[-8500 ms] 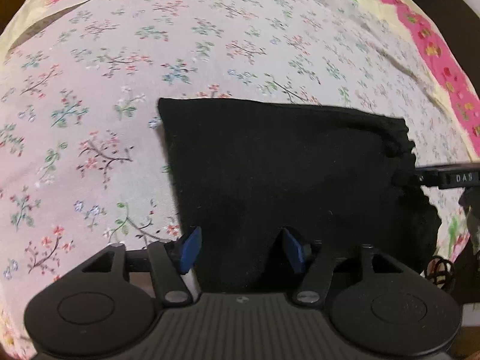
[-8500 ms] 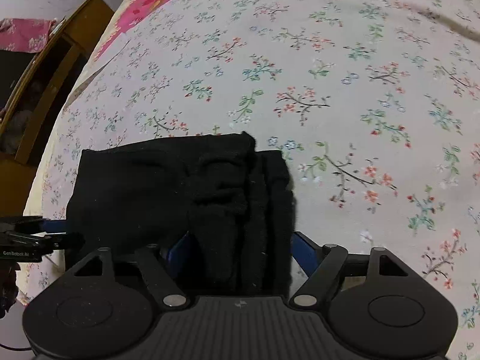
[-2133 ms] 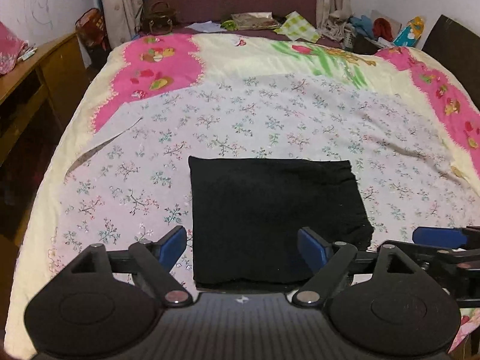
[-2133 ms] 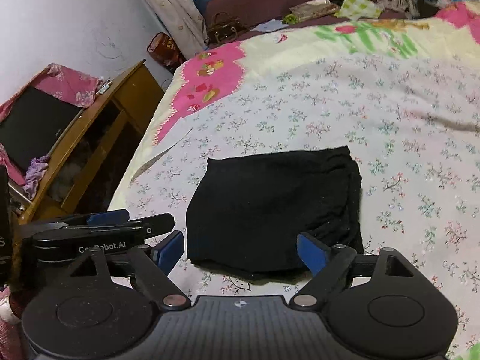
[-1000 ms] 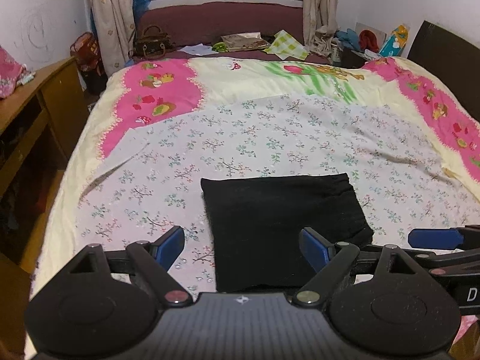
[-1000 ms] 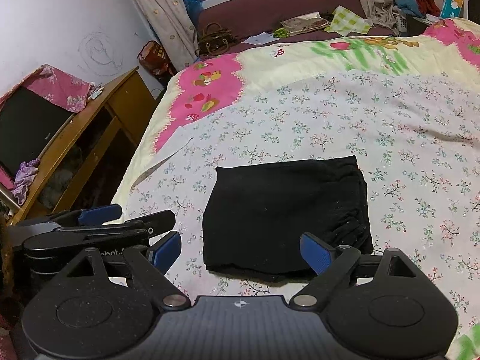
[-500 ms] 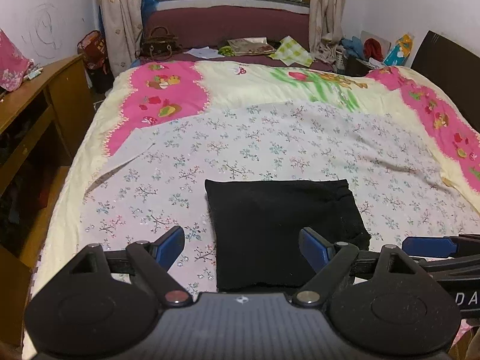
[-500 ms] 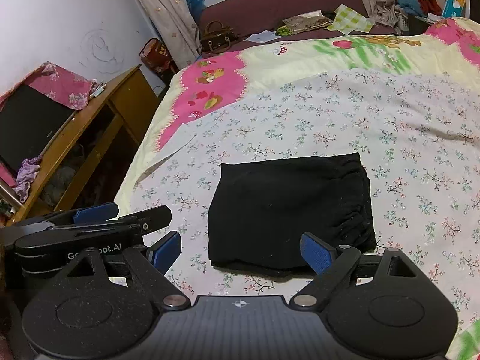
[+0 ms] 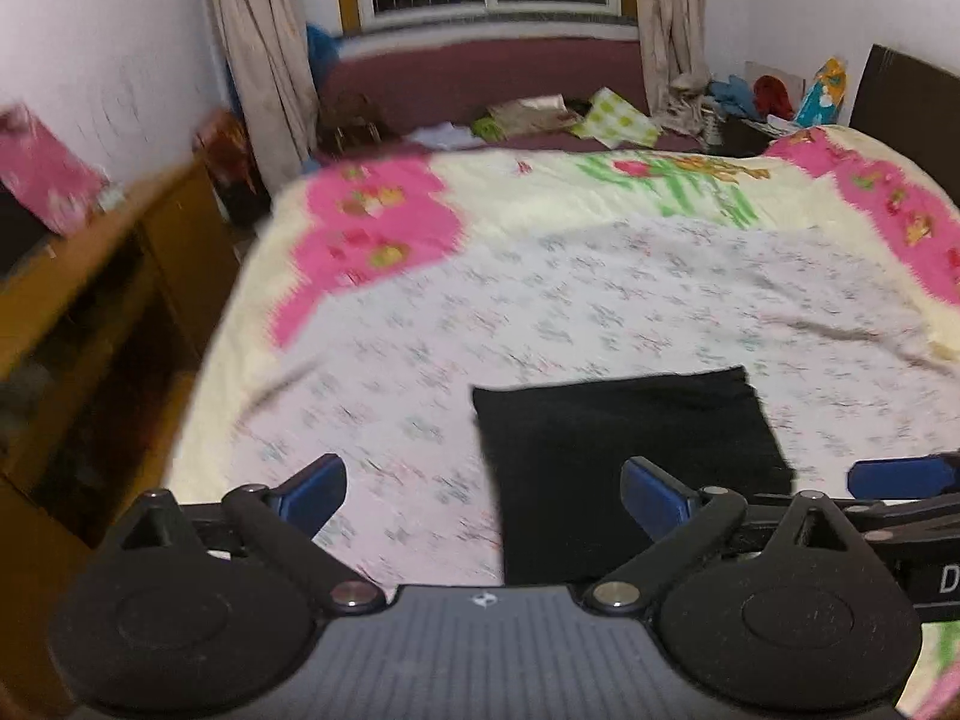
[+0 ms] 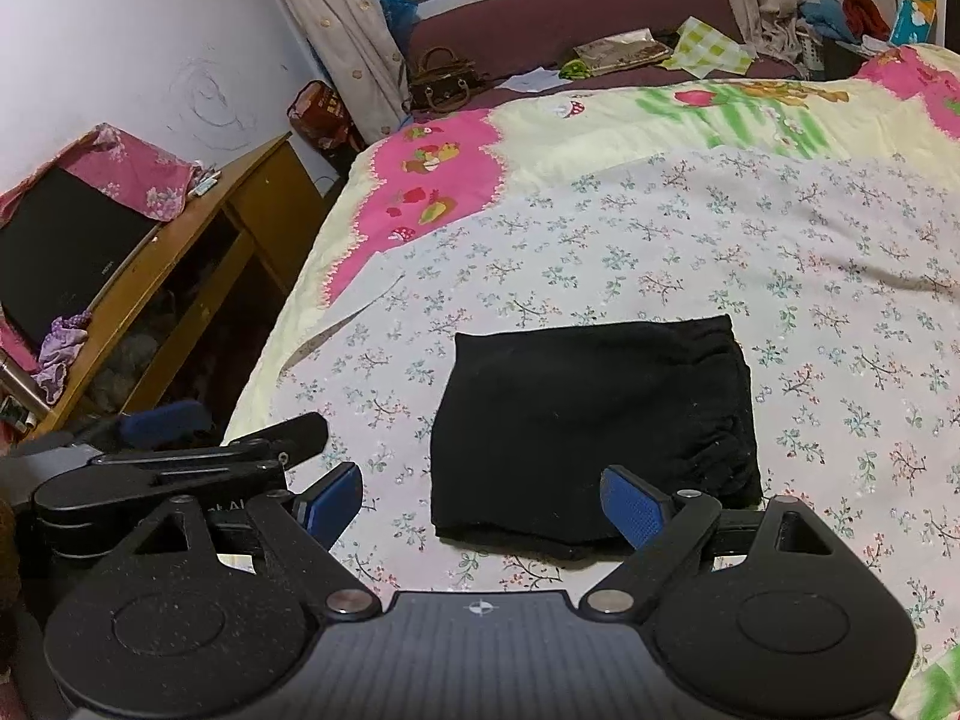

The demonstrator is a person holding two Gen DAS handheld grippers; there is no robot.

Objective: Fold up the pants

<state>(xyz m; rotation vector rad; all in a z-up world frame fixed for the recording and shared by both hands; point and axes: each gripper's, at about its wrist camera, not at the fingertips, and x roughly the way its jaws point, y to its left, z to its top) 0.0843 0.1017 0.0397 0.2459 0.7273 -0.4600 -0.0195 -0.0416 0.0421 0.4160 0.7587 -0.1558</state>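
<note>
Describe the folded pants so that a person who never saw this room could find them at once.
Look at the big bed with the flowered sheet. On its near part lie the pants, folded into a flat square. They are plain black, the only dark thing on the light sheet, and no gripper touches them.

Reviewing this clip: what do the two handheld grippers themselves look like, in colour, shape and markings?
Both the left gripper and the right gripper have matte black ribbed bodies with two round discs, black linkage arms with silver pivot pins, and blue fingertip pads. A small crosshair mark sits at each body's centre; white lettering shows on each gripper's side, only partly legible.
</note>
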